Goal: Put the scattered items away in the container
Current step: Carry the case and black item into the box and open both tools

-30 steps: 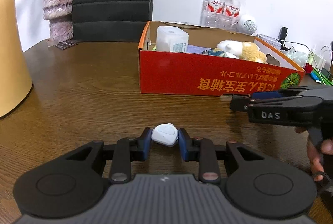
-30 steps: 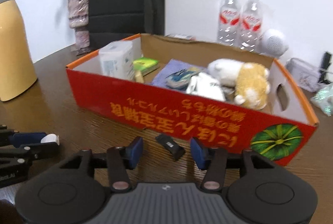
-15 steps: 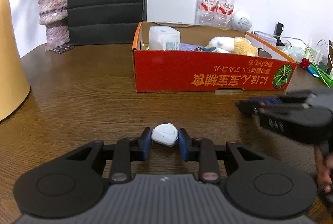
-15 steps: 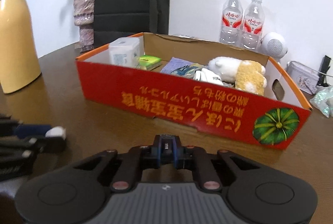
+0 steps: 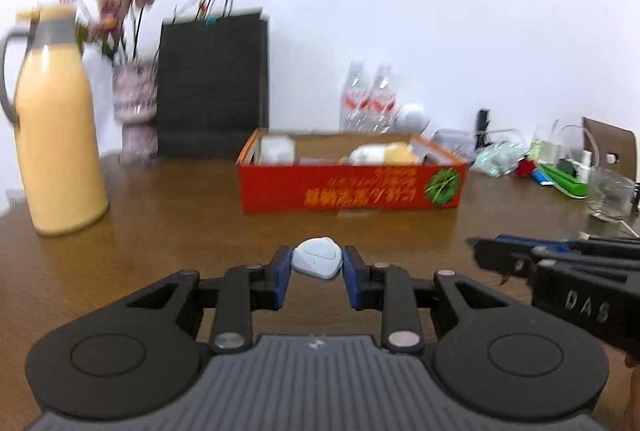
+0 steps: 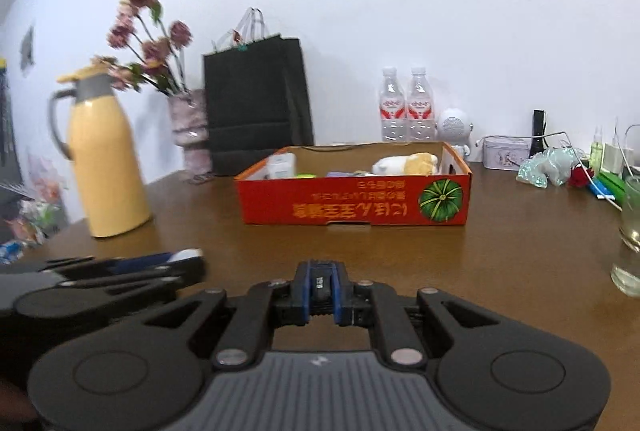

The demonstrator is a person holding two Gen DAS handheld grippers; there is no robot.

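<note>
The left gripper (image 5: pixel 317 263) clamps a white rounded device (image 5: pixel 318 262); the right gripper (image 6: pixel 321 285) pinches a small black item (image 6: pixel 320 285), both short of the red box (image 6: pixel 352 205).

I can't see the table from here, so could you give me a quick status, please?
Left gripper shut on white fob. Right gripper shut on small black item. Red box ahead, path clear.

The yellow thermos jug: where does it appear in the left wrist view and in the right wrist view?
Left wrist view: the yellow thermos jug stands at the far left edge, on the table left of the flower vase.
Right wrist view: it stands left of centre, again left of the vase.
Shared landmark: the red cardboard box, to the right of the jug in both.
</note>
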